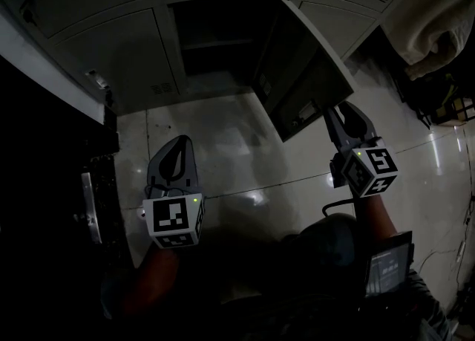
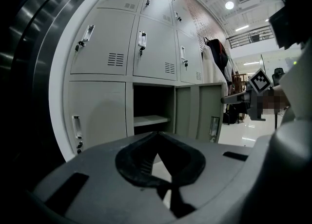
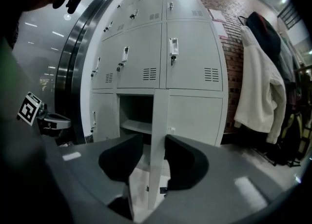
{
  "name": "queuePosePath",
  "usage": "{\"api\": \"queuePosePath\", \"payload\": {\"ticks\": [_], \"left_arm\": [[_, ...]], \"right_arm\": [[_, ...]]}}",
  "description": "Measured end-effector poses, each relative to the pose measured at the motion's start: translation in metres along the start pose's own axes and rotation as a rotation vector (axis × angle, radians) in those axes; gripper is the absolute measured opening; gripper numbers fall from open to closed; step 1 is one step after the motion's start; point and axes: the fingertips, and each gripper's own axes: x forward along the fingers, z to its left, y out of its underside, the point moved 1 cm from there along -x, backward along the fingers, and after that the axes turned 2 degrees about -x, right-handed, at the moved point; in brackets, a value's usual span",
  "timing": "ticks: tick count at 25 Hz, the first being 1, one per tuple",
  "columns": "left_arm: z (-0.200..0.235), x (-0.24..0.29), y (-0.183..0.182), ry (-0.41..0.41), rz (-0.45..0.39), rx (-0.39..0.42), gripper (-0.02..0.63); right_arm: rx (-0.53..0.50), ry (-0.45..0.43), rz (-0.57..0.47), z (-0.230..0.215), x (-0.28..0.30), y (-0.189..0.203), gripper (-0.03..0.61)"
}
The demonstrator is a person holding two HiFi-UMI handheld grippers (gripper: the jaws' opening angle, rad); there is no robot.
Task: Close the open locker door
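Observation:
The bottom-row locker (image 1: 215, 39) stands open, and its grey door (image 1: 300, 91) swings out over the floor toward my right side. My right gripper (image 1: 340, 113) is at the door's free edge. In the right gripper view the door (image 3: 158, 115) shows edge-on between the jaws of the right gripper (image 3: 153, 140), which is open; the left pad stands clear of the door. My left gripper (image 1: 178, 145) hangs lower left, shut and empty, well away from the door. In the left gripper view, beyond the left gripper (image 2: 156, 134), the open compartment (image 2: 151, 108) and its door (image 2: 200, 111) lie ahead.
Closed lockers (image 3: 190, 62) fill the wall above and beside the open one. A white coat (image 3: 261, 81) and dark bags (image 1: 438, 94) hang at the right. A dark cabinet (image 1: 44, 154) borders the left. The floor (image 1: 223, 146) is glossy tile.

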Motion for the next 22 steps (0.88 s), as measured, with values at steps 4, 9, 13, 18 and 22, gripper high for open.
{"api": "queuePosePath", "payload": {"ticks": [4, 9, 13, 18, 22], "left_arm": [[0.005, -0.004, -0.002, 0.002, -0.008, -0.003, 0.003], [0.011, -0.010, -0.002, 0.008, -0.016, 0.006, 0.003], [0.015, -0.018, -0.007, 0.005, -0.005, -0.019, 0.003], [0.028, -0.026, -0.009, -0.010, -0.011, -0.027, 0.003], [0.038, -0.031, -0.014, -0.023, -0.029, -0.034, 0.003]], "right_arm": [[-0.035, -0.041, 0.013, 0.021, 0.001, -0.001, 0.127], [-0.160, -0.101, 0.037, 0.060, 0.008, -0.008, 0.112], [-0.230, -0.135, 0.043, 0.088, 0.019, -0.013, 0.129], [-0.238, -0.171, 0.032, 0.120, 0.034, -0.020, 0.133], [-0.276, -0.163, 0.022, 0.148, 0.052, -0.028, 0.130]]}}
